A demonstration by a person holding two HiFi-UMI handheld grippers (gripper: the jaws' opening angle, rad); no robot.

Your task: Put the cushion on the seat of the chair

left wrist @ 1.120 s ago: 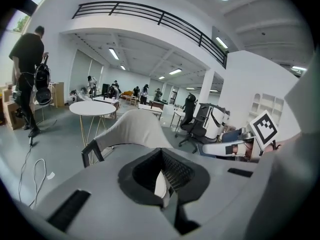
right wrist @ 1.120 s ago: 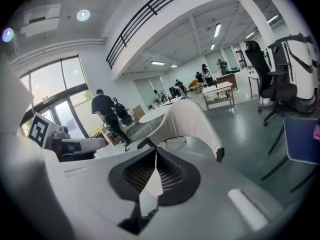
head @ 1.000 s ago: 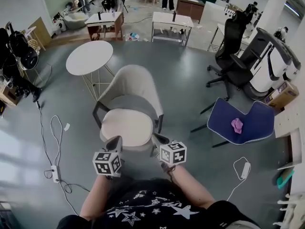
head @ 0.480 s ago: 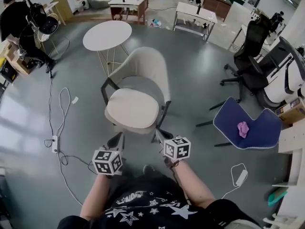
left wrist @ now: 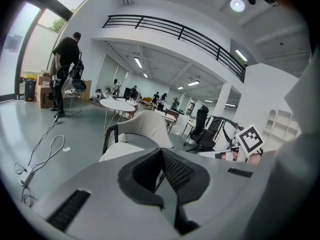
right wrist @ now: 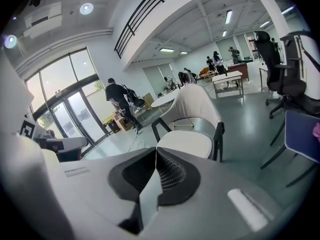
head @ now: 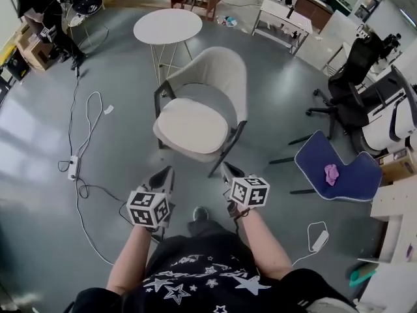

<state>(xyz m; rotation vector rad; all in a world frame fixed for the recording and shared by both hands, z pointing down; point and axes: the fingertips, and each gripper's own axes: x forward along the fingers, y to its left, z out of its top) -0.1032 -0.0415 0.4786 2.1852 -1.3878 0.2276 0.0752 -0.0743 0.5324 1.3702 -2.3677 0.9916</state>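
A beige chair [head: 215, 77] with dark legs stands on the grey floor, and a cream cushion [head: 190, 125] lies flat on its seat. Both grippers hang in the air in front of the chair, apart from it. My left gripper [head: 166, 173] is shut with nothing in it, and so is my right gripper [head: 228, 170]. In the left gripper view the shut left gripper [left wrist: 161, 151] points at the chair [left wrist: 145, 126]. In the right gripper view the right gripper [right wrist: 156, 151] points at the cushion [right wrist: 186, 143], with the backrest [right wrist: 195, 104] behind it.
A round white table [head: 167, 26] stands behind the chair. At the right are a blue seat [head: 339, 171] with a pink cloth [head: 331, 172] and a black office chair [head: 352, 103]. Cables with a power strip [head: 73, 168] lie at the left. A person [head: 45, 5] stands far left.
Both grippers have drawn back from the chair, which now lies farther from them, with the cushion still on its seat. Both stayed shut and empty.
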